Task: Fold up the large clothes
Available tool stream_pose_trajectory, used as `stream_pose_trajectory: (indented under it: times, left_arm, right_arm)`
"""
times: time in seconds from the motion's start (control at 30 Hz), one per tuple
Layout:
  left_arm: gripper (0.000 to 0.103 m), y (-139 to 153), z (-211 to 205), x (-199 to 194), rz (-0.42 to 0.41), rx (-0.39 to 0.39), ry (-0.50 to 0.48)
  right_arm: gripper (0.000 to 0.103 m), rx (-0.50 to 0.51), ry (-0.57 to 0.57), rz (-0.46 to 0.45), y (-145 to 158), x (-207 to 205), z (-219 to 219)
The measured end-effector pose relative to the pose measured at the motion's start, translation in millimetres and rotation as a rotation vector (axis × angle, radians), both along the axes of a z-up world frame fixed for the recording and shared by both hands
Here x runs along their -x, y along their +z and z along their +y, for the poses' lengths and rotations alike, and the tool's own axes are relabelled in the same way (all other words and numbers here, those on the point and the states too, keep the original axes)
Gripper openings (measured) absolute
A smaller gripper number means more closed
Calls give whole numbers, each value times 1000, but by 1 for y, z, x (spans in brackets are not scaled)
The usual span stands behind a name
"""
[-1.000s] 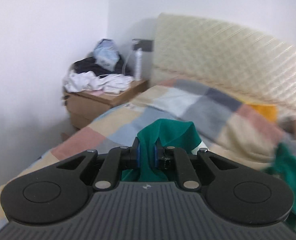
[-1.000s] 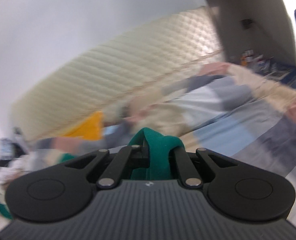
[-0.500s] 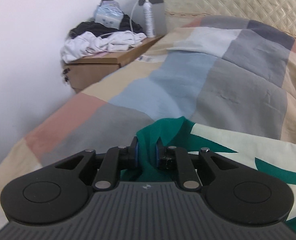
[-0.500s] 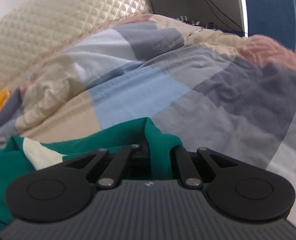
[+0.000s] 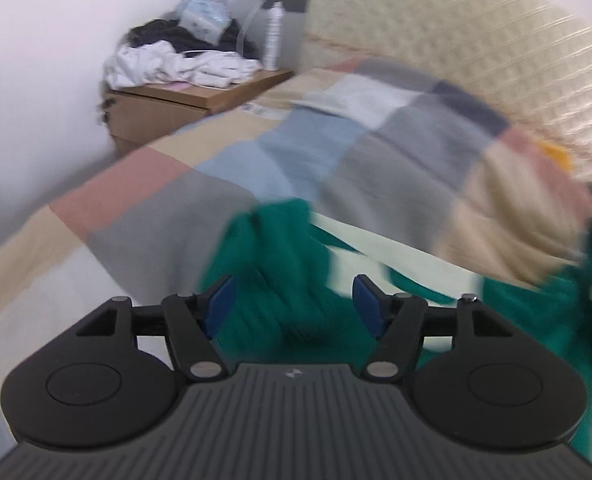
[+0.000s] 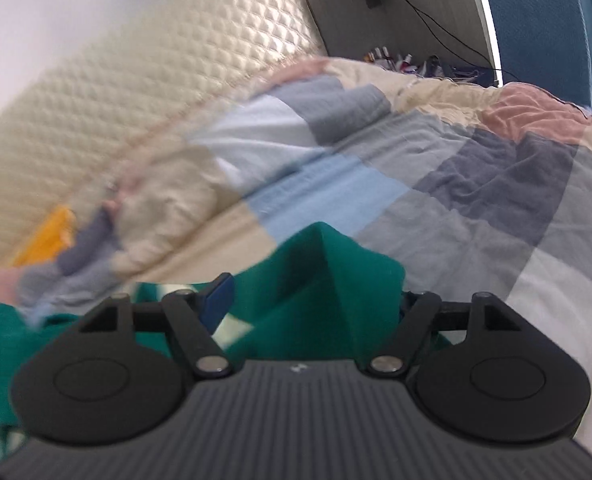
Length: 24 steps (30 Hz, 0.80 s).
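Observation:
A green and cream garment [image 5: 287,256] lies on the patchwork bed cover [image 5: 255,168]. In the left wrist view my left gripper [image 5: 293,302] has its jaws opening; its blue pads [image 5: 219,300] stand wide apart and the green cloth lies loose between them, not pinched. In the right wrist view a peaked fold of the same green garment [image 6: 336,280] stands between the spreading jaws of my right gripper [image 6: 312,300]. Its left pad [image 6: 217,300] is clear of the cloth, while the right pad is hidden behind the fold. Both views are blurred by motion.
A wooden nightstand [image 5: 183,104] piled with white and dark clothes [image 5: 167,60] and a white bottle [image 5: 272,40] stands at the bed's far left corner. The quilted headboard [image 6: 135,80] runs behind. A yellow item [image 6: 49,236] lies near the pillows; a blue chair [image 6: 544,20] is far right.
Both grippers came down to the bed with the green garment pinched, then their jaws spread wide and let the cloth go. The garment now rests on the cover.

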<state>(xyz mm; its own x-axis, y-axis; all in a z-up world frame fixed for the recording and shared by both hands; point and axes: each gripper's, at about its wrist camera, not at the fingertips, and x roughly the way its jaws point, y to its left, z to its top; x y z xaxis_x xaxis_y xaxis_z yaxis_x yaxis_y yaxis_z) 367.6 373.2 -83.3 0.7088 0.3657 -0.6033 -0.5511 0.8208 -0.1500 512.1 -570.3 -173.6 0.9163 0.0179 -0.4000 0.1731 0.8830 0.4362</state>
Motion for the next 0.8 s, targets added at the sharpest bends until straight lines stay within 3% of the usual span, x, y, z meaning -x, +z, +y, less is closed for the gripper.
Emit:
stream_pose_trajectory:
  times: [0.27,0.47,0.6,0.8]
  left_arm:
    - [69,20,-105,95,-48,88,-164]
    - [69,19,-161,154,-47,230,-217]
    - [69,11,-193,185,-25,294,-249]
    - [69,-6,-225,207,59,293,-284]
  right_arm:
    - [77,-78,110,-49,28,96,47]
    - [77,6,251,-92,52,166,93]
    - [77,2,331,-125,63,206,124]
    - [77,45,528,-120,50,252,182]
